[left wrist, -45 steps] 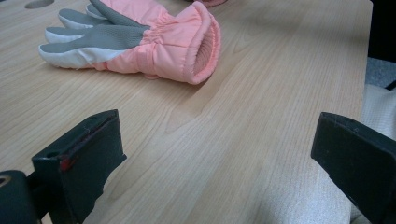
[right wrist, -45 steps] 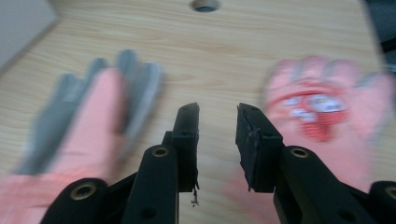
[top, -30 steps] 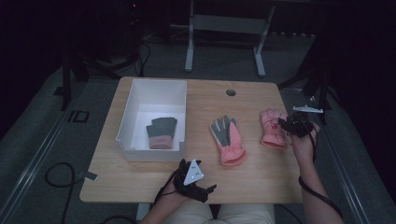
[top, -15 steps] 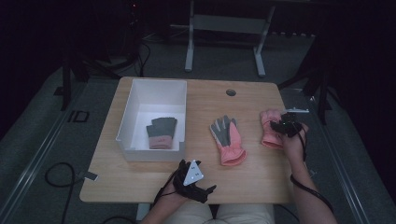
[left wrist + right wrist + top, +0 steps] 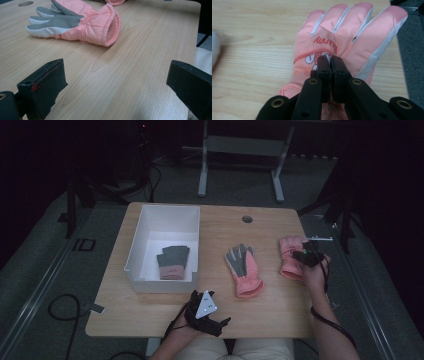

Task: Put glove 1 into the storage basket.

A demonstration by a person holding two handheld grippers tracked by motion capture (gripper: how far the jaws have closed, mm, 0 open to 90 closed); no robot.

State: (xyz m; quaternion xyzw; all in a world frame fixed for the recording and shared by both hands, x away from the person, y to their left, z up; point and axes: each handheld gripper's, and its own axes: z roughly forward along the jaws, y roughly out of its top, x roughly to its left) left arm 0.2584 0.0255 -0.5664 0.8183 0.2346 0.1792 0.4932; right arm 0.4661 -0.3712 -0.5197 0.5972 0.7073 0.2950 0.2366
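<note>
Pink fabric is what my right gripper [image 5: 331,65] has between its jaws: they stand pressed together on the back of the far-right glove [image 5: 342,42], pinching a fold just below the printed lettering. Landmark for all places below: the white bin [image 5: 134,255] at the left of the bench [image 5: 280,310].

Glove in hand lies farthest from the bin, near the bench's right edge. Its long axis runs away from me, fingers pointing to the far side, cuff toward my body. The jaws come at it from the cuff end, along that axis, so the cuff sits under the gripper and the fingers fan out ahead.

Second pink glove [image 5: 243,269], grey palm up, lies between the bin and the held glove. A folded pair [image 5: 171,261] already sits inside the bin.

Right hand [image 5: 311,270]: forearm stretched forward, wrist over the cuff, gripper tilted down onto the glove.

Left gripper [image 5: 205,312]: jaws wide apart, holding nothing, resting at the near edge just right of the bin's near corner; it looks toward the second glove's cuff [image 5: 110,25].

Judgement: the bin lies well off to the left, so the carry must cross over the second glove. The left gripper is nearer that second glove.
</note>
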